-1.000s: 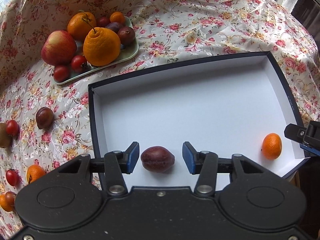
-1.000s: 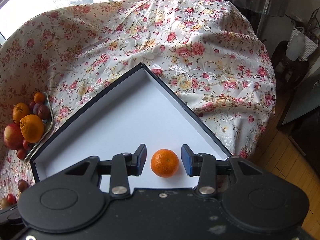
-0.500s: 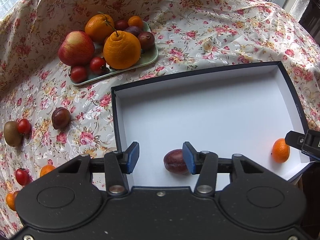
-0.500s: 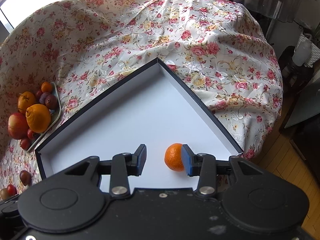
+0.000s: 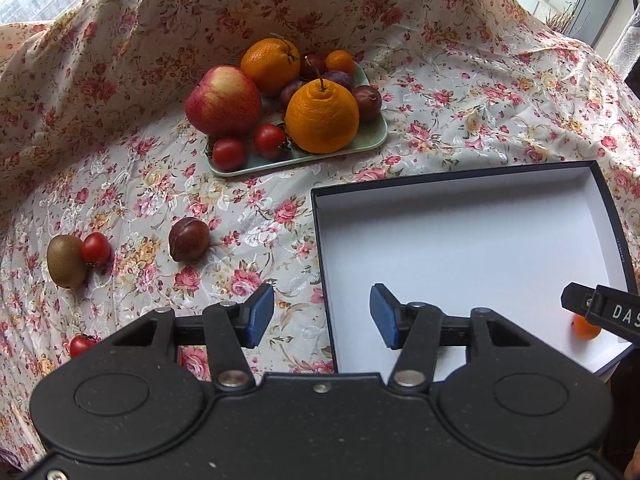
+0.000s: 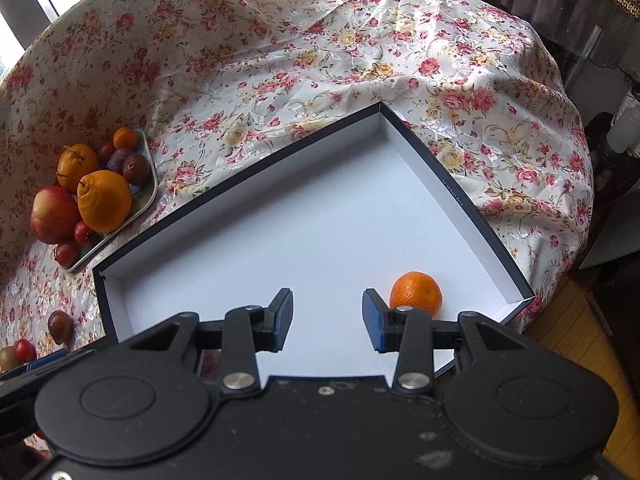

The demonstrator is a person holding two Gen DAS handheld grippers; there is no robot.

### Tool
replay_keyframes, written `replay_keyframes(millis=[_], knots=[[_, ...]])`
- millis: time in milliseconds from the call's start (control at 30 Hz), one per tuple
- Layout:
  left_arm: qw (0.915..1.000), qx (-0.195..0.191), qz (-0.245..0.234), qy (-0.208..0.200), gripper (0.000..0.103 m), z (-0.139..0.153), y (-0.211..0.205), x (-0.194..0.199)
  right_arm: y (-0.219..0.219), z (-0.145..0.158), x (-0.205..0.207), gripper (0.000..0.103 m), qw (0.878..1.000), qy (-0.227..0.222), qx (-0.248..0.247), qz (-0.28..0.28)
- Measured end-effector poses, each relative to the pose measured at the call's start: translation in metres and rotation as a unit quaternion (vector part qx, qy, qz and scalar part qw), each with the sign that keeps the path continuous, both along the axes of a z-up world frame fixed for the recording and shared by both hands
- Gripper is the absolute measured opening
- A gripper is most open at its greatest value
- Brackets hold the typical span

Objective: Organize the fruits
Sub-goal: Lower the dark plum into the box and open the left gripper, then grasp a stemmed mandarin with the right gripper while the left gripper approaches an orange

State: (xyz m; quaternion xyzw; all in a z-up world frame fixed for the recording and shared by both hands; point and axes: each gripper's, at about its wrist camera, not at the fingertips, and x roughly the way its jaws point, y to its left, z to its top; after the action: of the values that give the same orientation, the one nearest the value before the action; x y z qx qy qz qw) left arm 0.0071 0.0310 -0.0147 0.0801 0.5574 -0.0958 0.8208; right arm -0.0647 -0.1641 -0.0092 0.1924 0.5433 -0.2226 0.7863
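Small mandarin (image 6: 416, 294) lay inside the white-lined box (image 6: 460, 196), lower right of the right wrist view, just past the R gripper's (image 6: 327, 320) right finger, not between the pads. R jaws stood apart w/ nothing in them. In the left wrist view the L gripper (image 5: 322, 316) straddled the box's left wall, jaws apart and empty (they'd just been opening). Loose plum (image 5: 189, 239) lay mid-left on the floral cloth (image 5: 460, 92), kiwi (image 5: 66, 256) and a cherry tomato (image 5: 96, 249) touching at far left. Green tray (image 5: 372, 136) at upper centre held apple (image 5: 223, 101), big orange (image 5: 322, 117), more fruit
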Motion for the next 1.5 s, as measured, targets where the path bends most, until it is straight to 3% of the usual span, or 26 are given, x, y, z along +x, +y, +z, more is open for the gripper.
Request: replay_keyframes(millis=[367,700,1100,1500], knots=[[0.9985,-0.002,0.054,-0.003,0.06,0.01,0.06,0.012,0.043,0.003,0.02,0.042,0.999,-0.003,0.008,0.04],[0.9954,0.019,0.093,-0.012,0.06,0.013,0.119,0.019,0.097,-0.001,0.043,0.042,0.996,-0.005,0.019,0.082],[0.9863,0.036,0.161,-0.008,0.06,0.008,0.199,0.023,0.178,-0.015,0.064,0.042,0.988,0.01,0.031,0.148],[0.9763,0.004,0.207,0.065,0.06,-0.017,0.268,0.015,0.245,-0.03,0.074,0.042,0.975,0.029,0.053,0.213]])
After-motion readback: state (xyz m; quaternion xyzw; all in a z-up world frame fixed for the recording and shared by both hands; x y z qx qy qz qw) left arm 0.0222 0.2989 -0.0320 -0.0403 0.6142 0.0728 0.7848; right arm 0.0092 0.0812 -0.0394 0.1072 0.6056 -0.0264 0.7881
